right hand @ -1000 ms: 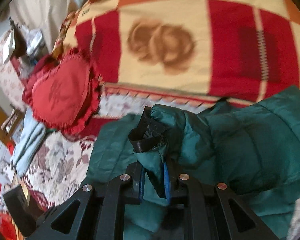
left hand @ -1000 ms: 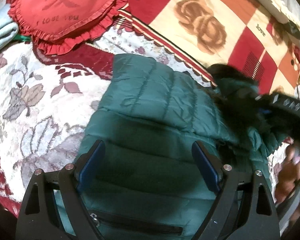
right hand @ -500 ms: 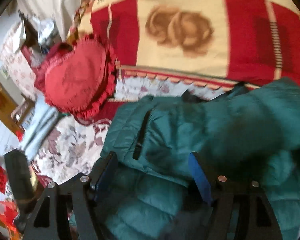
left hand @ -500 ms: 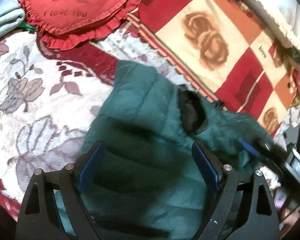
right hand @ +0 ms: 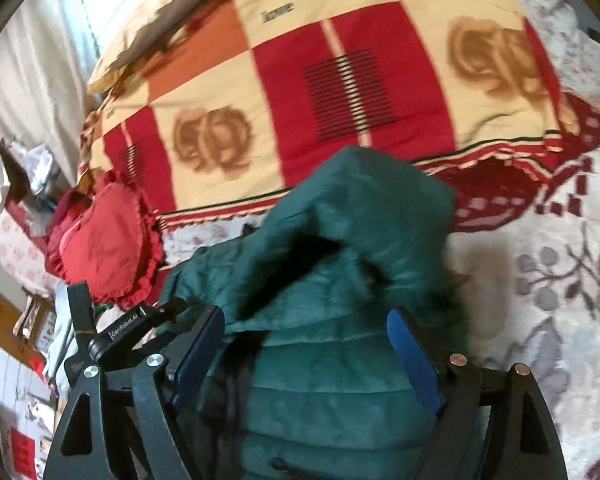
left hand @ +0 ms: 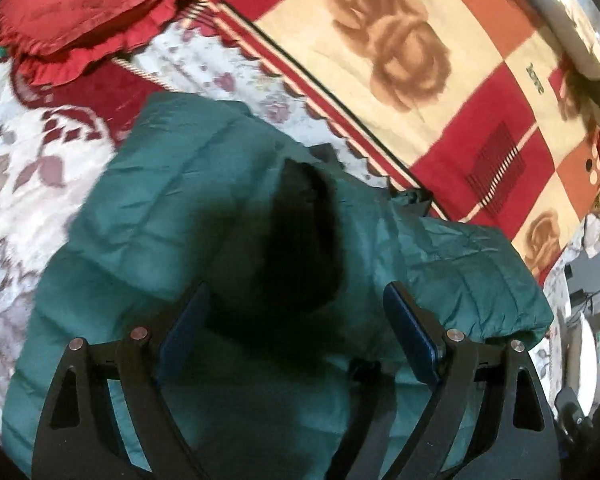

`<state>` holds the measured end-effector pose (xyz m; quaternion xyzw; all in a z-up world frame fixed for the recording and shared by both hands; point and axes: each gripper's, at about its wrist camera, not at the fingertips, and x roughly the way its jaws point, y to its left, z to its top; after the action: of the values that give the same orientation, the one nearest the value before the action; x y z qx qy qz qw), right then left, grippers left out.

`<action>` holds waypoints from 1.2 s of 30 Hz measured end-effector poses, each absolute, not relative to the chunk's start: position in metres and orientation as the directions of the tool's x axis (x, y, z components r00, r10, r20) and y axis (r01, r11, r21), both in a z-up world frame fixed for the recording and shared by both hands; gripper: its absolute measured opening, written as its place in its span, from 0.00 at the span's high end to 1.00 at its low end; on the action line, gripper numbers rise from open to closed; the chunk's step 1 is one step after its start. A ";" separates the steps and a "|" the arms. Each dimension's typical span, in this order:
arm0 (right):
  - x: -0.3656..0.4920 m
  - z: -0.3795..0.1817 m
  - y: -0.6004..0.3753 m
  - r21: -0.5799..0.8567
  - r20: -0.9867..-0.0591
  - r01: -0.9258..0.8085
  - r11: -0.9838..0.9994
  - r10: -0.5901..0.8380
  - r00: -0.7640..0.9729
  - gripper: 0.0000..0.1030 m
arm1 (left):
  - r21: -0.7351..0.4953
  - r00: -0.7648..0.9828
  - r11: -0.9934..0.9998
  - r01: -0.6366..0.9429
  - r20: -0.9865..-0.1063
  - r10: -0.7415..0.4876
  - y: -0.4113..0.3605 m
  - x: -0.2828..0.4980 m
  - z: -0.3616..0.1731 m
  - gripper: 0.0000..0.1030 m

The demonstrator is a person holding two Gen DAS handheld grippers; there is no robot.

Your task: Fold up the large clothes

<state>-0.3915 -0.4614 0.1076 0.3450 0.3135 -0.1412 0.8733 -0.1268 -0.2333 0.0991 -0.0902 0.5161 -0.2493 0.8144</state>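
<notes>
Nearest the left wrist camera, the left gripper [left hand: 296,332] hangs low over the green puffer jacket [left hand: 172,216], its blue-padded fingers [left hand: 410,338] spread wide apart and grasping nothing, angled forward and down at the quilted fabric. The jacket lies on the bed, on the floral bedspread [left hand: 24,168], and its long axis runs from the near edge of the bed away toward the checked blanket [left hand: 388,52]. A folded panel lies across its right side, and a dark, blurred opening [left hand: 304,240] sits at its middle just ahead of the fingers; what that opening is cannot be told. In the right wrist view, the right gripper [right hand: 306,354] is likewise low over the jacket [right hand: 340,384], fingers [right hand: 414,364] released and wide, with quilted fabric showing between them but not pinched. Just ahead of it a rumpled flap of the jacket [right hand: 364,216] humps up, its far tip reaching the scalloped near edge of the blanket [right hand: 340,76]. The left gripper's body [right hand: 116,336] shows at the jacket's left edge. Beyond, toward the far left corner of the bed, a red frilled heart cushion [right hand: 100,248] rests on the bedspread [right hand: 548,280], apart from the jacket.
</notes>
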 end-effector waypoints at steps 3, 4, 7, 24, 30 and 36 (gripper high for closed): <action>-0.395 0.104 -0.474 0.514 -0.650 0.491 0.703 -0.054 0.758 0.21 | -0.359 0.327 0.849 0.387 -0.808 -0.490 -0.249 -0.127 0.101 0.70; -0.393 0.102 -0.478 0.508 -0.656 0.507 0.696 -0.068 0.752 0.21 | -0.360 0.317 0.840 0.406 -0.807 -0.498 -0.251 -0.126 0.103 0.72; -0.385 0.099 -0.487 0.491 -0.678 0.538 0.685 -0.087 0.730 0.21 | -0.353 0.358 0.833 0.426 -0.780 -0.514 -0.237 -0.121 0.119 0.80; -0.265 0.026 -0.441 0.136 -0.854 0.475 0.869 -0.140 0.501 0.19 | -0.255 0.423 0.901 0.351 -0.815 -0.395 -0.170 -0.090 0.089 0.82; -0.283 0.052 -0.440 0.139 -0.848 0.486 0.863 -0.150 0.508 0.19 | -0.272 0.422 0.900 0.339 -0.811 -0.404 -0.163 -0.099 0.109 0.72; -0.302 0.093 -0.449 0.178 -0.789 0.518 0.836 -0.193 0.583 0.19 | -0.226 0.571 0.903 0.365 -0.712 -0.408 -0.161 -0.120 0.149 0.33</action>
<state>-0.3021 -0.4489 0.0928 0.1994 0.4078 -0.2052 0.8671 -0.1199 -0.1615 0.1487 -0.0266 0.4085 -0.2183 0.8859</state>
